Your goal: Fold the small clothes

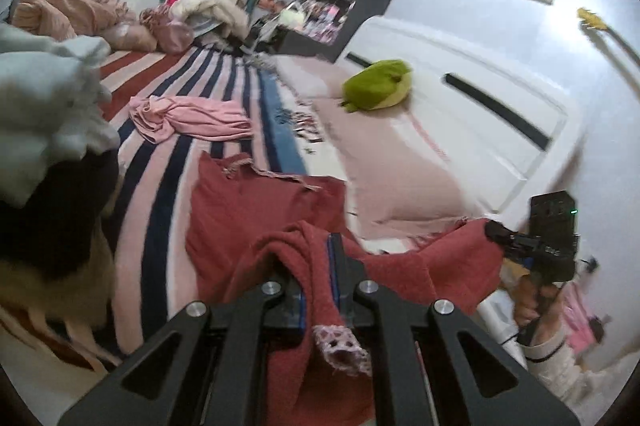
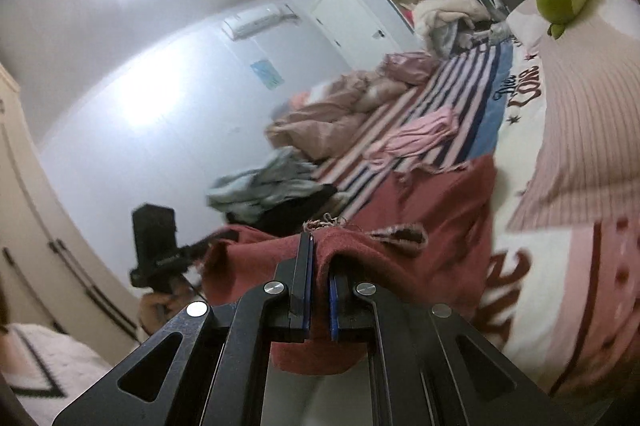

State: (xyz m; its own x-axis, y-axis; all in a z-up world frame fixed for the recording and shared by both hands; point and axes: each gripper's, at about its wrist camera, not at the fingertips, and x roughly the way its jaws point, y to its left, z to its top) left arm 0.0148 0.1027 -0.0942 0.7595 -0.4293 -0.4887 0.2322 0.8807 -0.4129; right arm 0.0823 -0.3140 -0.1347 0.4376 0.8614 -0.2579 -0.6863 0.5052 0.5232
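The left hand-held gripper [image 1: 316,266] is clamping an edge of the red cloth [image 1: 264,210], its fingers pinched tight on the fabric, and the right hand-held gripper [image 2: 319,266] is gripping another edge of the same red cloth [image 2: 432,226]. The cloth is hanging stretched between them just above the striped bedspread [image 1: 192,86], its far part lying on the bed. A pink garment [image 1: 188,118] is lying crumpled further along the stripes, a green plush toy [image 1: 376,84] is resting beside the pink pillow [image 1: 392,162], and a heap of pale and dark clothes [image 2: 264,186] is sitting near the bed's edge.
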